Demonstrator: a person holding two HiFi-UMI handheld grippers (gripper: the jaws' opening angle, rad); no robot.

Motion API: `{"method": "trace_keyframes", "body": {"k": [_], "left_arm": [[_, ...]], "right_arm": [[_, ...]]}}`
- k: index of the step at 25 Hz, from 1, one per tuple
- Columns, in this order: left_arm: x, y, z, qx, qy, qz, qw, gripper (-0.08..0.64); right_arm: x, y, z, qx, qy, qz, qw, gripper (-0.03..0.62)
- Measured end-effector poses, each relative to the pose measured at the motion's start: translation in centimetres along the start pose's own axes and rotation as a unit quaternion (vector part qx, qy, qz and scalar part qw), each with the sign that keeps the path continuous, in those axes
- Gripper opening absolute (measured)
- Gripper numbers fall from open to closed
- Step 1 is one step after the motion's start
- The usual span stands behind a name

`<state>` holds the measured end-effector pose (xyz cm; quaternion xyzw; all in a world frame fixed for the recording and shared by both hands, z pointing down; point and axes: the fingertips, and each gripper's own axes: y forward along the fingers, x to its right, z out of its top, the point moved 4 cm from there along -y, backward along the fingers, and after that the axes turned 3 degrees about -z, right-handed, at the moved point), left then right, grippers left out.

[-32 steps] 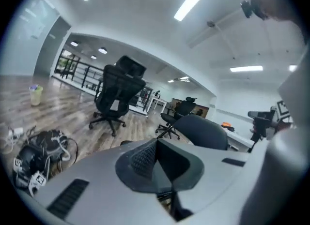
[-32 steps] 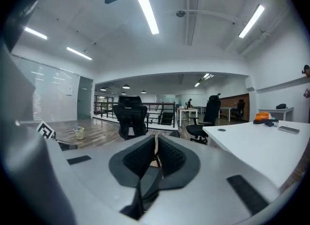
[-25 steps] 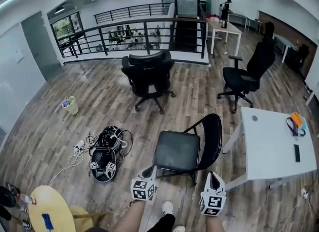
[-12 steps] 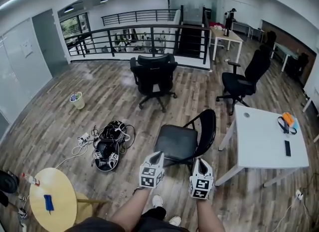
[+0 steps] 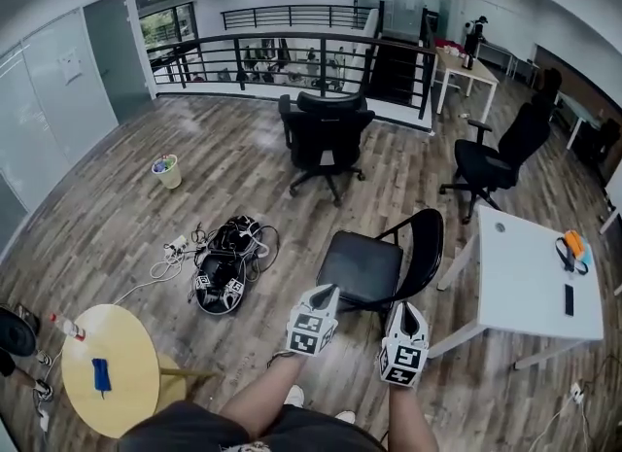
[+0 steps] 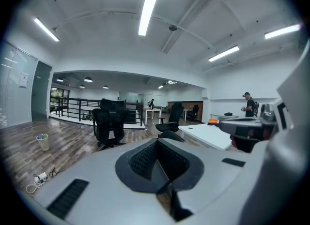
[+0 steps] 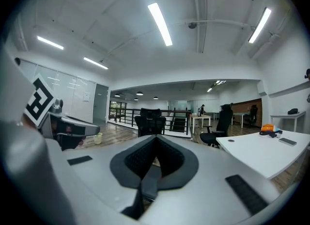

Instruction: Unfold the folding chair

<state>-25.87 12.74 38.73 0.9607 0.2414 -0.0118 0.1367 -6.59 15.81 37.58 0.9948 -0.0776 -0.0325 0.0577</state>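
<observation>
The left gripper (image 5: 326, 296) has its jaws pressed together with nothing between them. The left gripper view shows the dark pads meeting in a thin seam, and beyond them only open room. The right gripper (image 5: 406, 312) is the same: jaws closed on nothing. The two are held side by side, a little apart, each with its marker cube facing up toward the head camera.

Both point forward and close to level, only slightly downward. The person's forearms reach out from the bottom of the head view, the left (image 5: 255, 403) angled inward and the right (image 5: 408, 423) straighter, so the tips aim at the near edge of the folding chair (image 5: 362, 265).

The chair stands just ahead of the grippers on the wood floor, its black seat flat and its rounded back upright on the far right side. It looks fully opened, so the task appears done. The empty, closed jaws fit that reading — nothing is left to hold. In the head view the left tip overlaps the seat's front edge, but whether it touches cannot be told. The level outlook of both gripper views suggests they are raised clear of it.

Around the chair:
- a white table (image 5: 530, 290) is just to the right
- a tangle of cables and gear (image 5: 228, 267) lies on the floor to the left
- a round yellow table (image 5: 109, 367) is nearer the person
- a black office chair (image 5: 326, 134) stands farther back, before a railing (image 5: 292, 52)
</observation>
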Motion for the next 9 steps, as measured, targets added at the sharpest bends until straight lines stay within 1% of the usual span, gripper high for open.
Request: {"method": "trace_keyframes", "body": {"k": [3, 9], "left_arm": [[-1.3, -0.3, 0.2, -0.001, 0.005, -0.003, 1.0000, 0.005], [-3.9, -0.9, -0.7, -0.008, -0.006, 0.006, 0.9999, 0.005]], "right_arm": [[-1.3, 0.8, 0.5, 0.003, 0.000, -0.001, 1.000, 0.012], [-3.6, 2.3, 0.9, 0.008, -0.008, 0.007, 1.000, 0.014]]}}
